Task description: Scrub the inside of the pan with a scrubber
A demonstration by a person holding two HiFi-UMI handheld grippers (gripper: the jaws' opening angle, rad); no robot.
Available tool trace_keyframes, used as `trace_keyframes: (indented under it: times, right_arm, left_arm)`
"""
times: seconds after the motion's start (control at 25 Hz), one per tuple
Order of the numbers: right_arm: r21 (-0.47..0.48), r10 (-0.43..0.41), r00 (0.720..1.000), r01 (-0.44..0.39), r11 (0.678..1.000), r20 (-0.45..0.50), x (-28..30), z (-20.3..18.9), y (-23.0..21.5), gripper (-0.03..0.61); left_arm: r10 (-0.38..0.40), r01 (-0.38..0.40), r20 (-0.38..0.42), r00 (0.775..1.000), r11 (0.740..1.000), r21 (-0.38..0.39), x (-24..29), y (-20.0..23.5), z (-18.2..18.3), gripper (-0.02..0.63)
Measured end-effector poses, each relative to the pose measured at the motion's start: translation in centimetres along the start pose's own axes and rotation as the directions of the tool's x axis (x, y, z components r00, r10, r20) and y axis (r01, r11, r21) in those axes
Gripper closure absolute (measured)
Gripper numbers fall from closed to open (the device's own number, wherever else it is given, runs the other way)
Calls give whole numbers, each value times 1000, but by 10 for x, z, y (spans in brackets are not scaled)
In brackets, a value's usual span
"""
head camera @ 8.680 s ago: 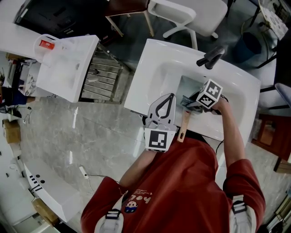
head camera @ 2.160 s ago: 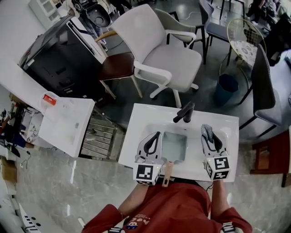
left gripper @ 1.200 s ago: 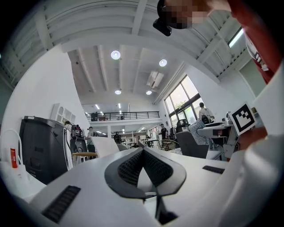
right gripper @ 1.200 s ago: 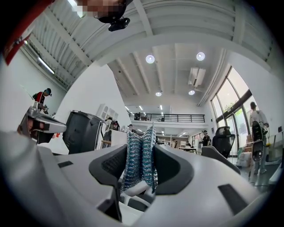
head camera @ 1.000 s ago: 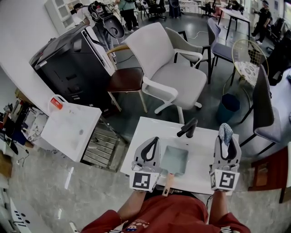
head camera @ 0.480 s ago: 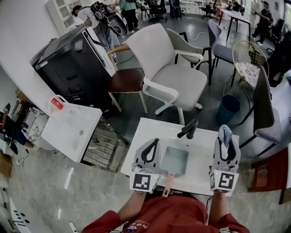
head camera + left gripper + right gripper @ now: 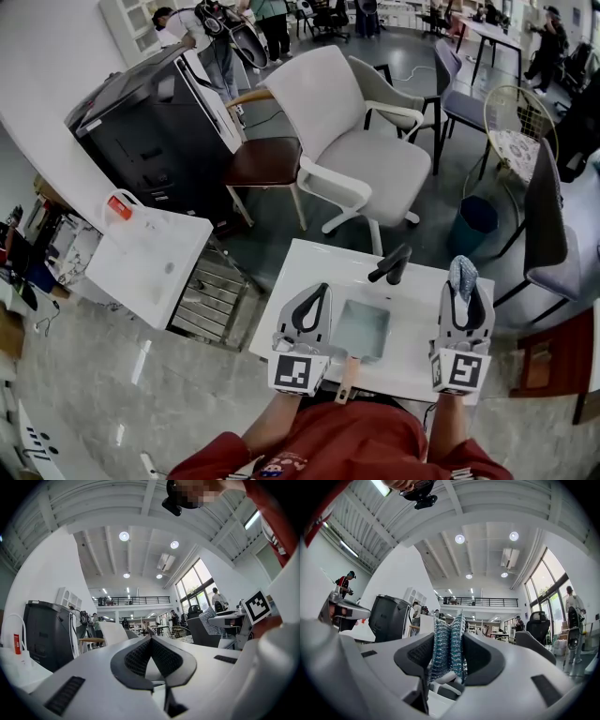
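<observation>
Left gripper [image 7: 318, 289] over the sink [image 7: 302, 264], jaws pressed together, empty; right gripper [image 7: 464, 284] clamps the scrubber [image 7: 448, 644]; probably the pan handle [image 7: 346, 375] between them.

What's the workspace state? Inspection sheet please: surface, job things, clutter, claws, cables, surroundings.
Surface: white sink counter, faucet at the back.
Job's things: pan in the basin, wooden handle toward the person; scrubber held clear of the pan.
Clutter: nothing seen on the sink counter.
Grippers: left claw shut, empty; right claw shut on the scrubber.
Cables: what looks like a cord on the floor by the chairs.
Surroundings: white chair, blue bin, black machine, people far off.
</observation>
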State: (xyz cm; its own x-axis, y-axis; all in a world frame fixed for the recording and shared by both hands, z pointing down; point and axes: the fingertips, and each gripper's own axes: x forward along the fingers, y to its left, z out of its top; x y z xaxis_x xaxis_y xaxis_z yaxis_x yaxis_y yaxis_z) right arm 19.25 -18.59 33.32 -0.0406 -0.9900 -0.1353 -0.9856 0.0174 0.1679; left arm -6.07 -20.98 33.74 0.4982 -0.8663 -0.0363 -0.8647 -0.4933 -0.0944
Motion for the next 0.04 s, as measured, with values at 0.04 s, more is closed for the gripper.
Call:
trace_keyframes:
  times: [0.04]
  right_arm:
    - [0,1,1000,-1,1000,-2,0,0,1,396]
  left_arm:
    - [1,-1,-2,1000,1000,-2,0,1,0,603]
